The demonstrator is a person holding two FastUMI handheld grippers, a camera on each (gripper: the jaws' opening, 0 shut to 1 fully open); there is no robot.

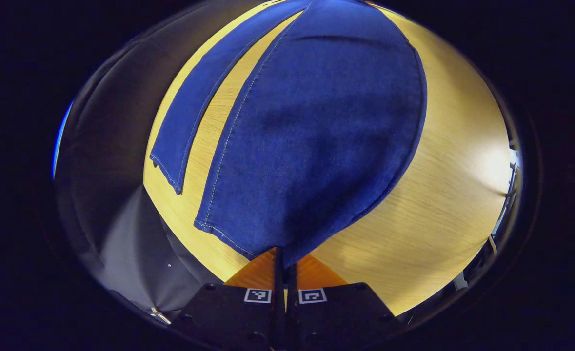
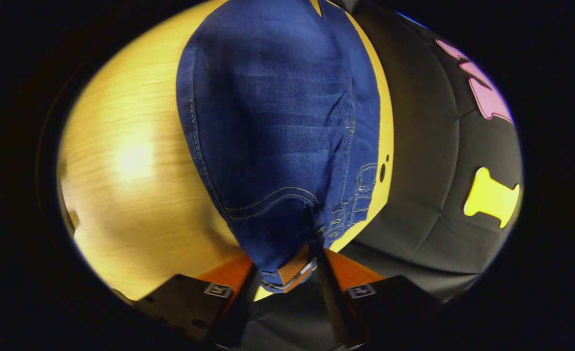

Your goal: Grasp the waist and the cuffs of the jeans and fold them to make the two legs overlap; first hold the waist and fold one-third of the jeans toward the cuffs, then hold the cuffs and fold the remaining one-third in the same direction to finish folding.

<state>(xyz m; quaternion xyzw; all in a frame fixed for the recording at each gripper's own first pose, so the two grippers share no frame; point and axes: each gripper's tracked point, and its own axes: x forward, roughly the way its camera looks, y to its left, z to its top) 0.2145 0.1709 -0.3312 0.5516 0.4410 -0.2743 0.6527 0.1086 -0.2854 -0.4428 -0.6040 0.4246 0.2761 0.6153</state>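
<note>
In the left gripper view the blue jeans (image 1: 316, 136) rise from the wooden table (image 1: 453, 195), one leg lifted toward me. My left gripper (image 1: 285, 256) is shut on that leg's cuff edge, its fingers nearly touching. The other leg (image 1: 194, 107) lies flat on the table to the left, with its cuff near the table edge. In the right gripper view the waist end of the jeans (image 2: 277, 122) hangs up toward me, pocket seams and belt loops showing. My right gripper (image 2: 287, 265) holds the bunched waistband (image 2: 289, 278), one finger on each side.
The table edge (image 1: 170, 214) runs close to the left of the flat leg, with grey cloth (image 1: 121, 234) beyond it. In the right gripper view the black booth wall (image 2: 438, 195) stands just past the table's right edge. Bare wood (image 2: 131, 195) lies left of the jeans.
</note>
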